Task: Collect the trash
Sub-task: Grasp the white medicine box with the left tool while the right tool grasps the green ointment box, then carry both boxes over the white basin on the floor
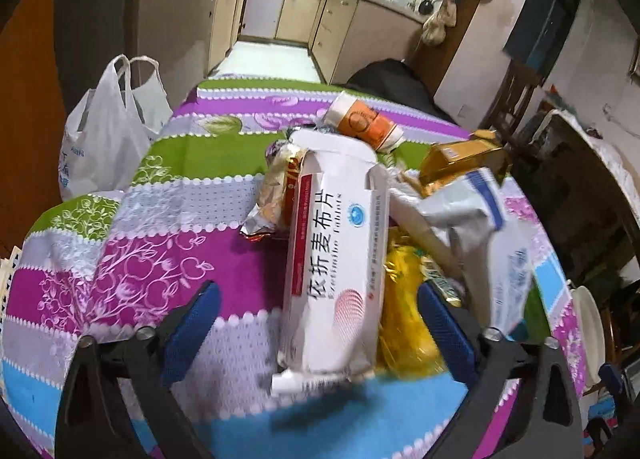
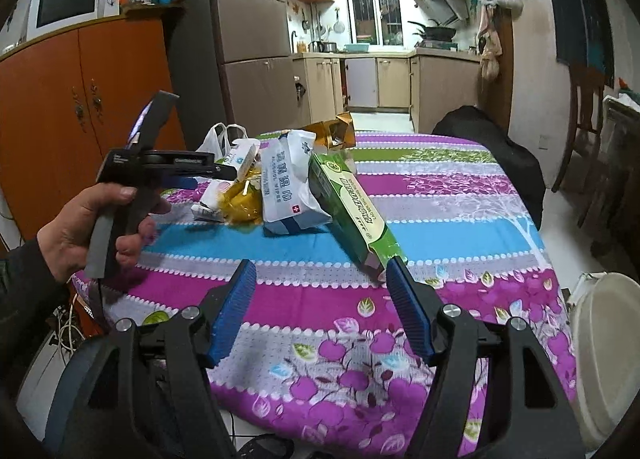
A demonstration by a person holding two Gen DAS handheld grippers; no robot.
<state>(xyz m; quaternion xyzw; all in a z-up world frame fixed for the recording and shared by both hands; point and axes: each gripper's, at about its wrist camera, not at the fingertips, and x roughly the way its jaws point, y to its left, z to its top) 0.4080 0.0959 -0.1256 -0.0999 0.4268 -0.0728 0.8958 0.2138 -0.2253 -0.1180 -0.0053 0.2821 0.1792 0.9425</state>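
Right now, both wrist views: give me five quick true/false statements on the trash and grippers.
1. The white box lies between the open left gripper fingers. True.
2. The right gripper clamps the green box. False: open; one finger only meets the box's end.
3. A paper cup lies on its side. True.
4. The tablecloth is plain white. False: colourful stripes.
5. The plastic bag is black. False: white.

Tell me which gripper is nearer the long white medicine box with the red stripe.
Left. The left gripper is open around the near end of the white medicine box, not yet pressing on it. The right gripper is open farther off, its pad by the green box.
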